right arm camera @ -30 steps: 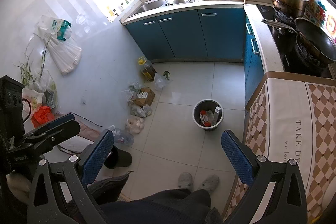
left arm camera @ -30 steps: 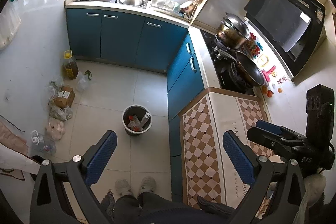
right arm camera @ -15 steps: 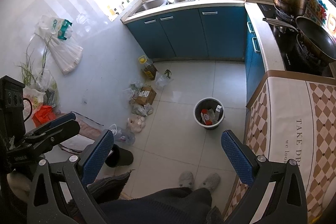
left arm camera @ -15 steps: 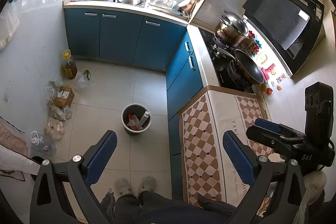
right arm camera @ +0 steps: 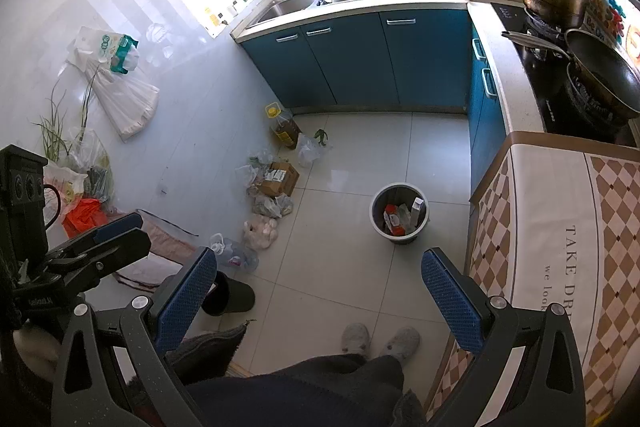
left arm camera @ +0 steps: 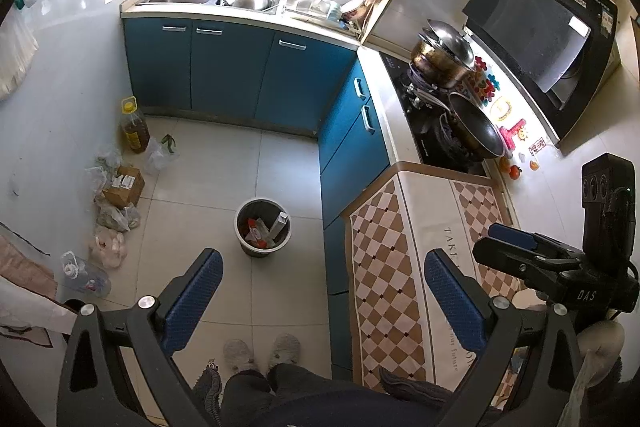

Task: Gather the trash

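A grey trash bin (left arm camera: 263, 227) with wrappers and a small carton inside stands on the tiled kitchen floor; it also shows in the right wrist view (right arm camera: 399, 213). My left gripper (left arm camera: 323, 279) is open and empty, held high above the floor. My right gripper (right arm camera: 319, 277) is open and empty, also held high. Each gripper shows in the other's view, the right one (left arm camera: 520, 247) over the counter, the left one (right arm camera: 116, 239) by the wall. Loose items lie by the left wall: a cardboard box (right arm camera: 280, 179), plastic bags (right arm camera: 272, 205) and a clear bottle (right arm camera: 234, 255).
Blue cabinets (left arm camera: 236, 67) with a sink run along the back. A stove with pans (left arm camera: 460, 119) and a checkered counter mat (left arm camera: 400, 267) are on the right. An oil jug (right arm camera: 284, 127), a black slipper (right arm camera: 232, 297) and the person's feet (right arm camera: 376, 341) are on the floor.
Both views have shifted slightly; the bin and floor items sit a little lower and further right in the frames. Both grippers stay open and empty.
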A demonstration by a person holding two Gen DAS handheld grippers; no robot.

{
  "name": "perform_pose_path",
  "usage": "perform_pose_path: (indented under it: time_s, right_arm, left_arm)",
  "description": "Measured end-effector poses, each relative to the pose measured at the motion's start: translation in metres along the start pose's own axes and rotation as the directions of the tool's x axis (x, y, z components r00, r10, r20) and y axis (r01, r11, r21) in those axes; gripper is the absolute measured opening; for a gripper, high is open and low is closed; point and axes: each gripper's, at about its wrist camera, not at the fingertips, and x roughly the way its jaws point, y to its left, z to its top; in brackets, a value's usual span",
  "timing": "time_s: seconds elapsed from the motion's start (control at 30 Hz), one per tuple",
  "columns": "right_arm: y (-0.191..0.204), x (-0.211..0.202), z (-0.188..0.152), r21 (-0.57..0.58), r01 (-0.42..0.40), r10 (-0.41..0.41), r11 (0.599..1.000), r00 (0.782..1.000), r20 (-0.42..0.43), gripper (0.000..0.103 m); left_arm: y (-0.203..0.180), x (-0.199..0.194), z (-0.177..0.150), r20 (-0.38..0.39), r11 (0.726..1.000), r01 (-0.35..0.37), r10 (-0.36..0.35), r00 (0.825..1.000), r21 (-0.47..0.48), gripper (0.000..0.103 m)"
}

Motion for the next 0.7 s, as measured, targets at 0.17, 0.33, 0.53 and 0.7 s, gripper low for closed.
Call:
perform_pose_path:
  time_s: [0.17, 0.33, 0.53, 0.7]
  right_arm:
    - [-0.0013, 0.0, 0.0004, 0.001, -0.002, 0.002, 1.0, 1.0, 0.0, 0.103]
    - [0.0004, 0.0003, 0.0, 0.002, -0.005, 0.005, 1.0, 1.0, 0.001, 0.103]
    - [0.0006, 0.0001, 0.0002, 0.002, -0.006, 0.006, 1.0, 1.0, 0.003, 0.103]
    - [0.0011, 0.0006, 0.0006, 0.003, -0.009, 0.009, 1.0, 1.0, 0.002, 0.103]
  left_arm:
    - [0.0025, -0.0006, 0.0001, -0.001, 1.0, -0.001, 0.001, 1.0, -0.001, 0.103]
    - [0.0032, -0.0012, 0.0003, 0.0, 1.0, 0.001, -0.001, 1.0, 0.0, 0.103]
    - [0.0024, -0.0015, -0.001, 0.002, 1.0, 0.001, -0.001, 1.0, -0.003, 0.103]
    - [0.0048, -0.0031, 0.0036, 0.014, 1.0, -0.001, 0.001, 1.0, 0.0, 0.103]
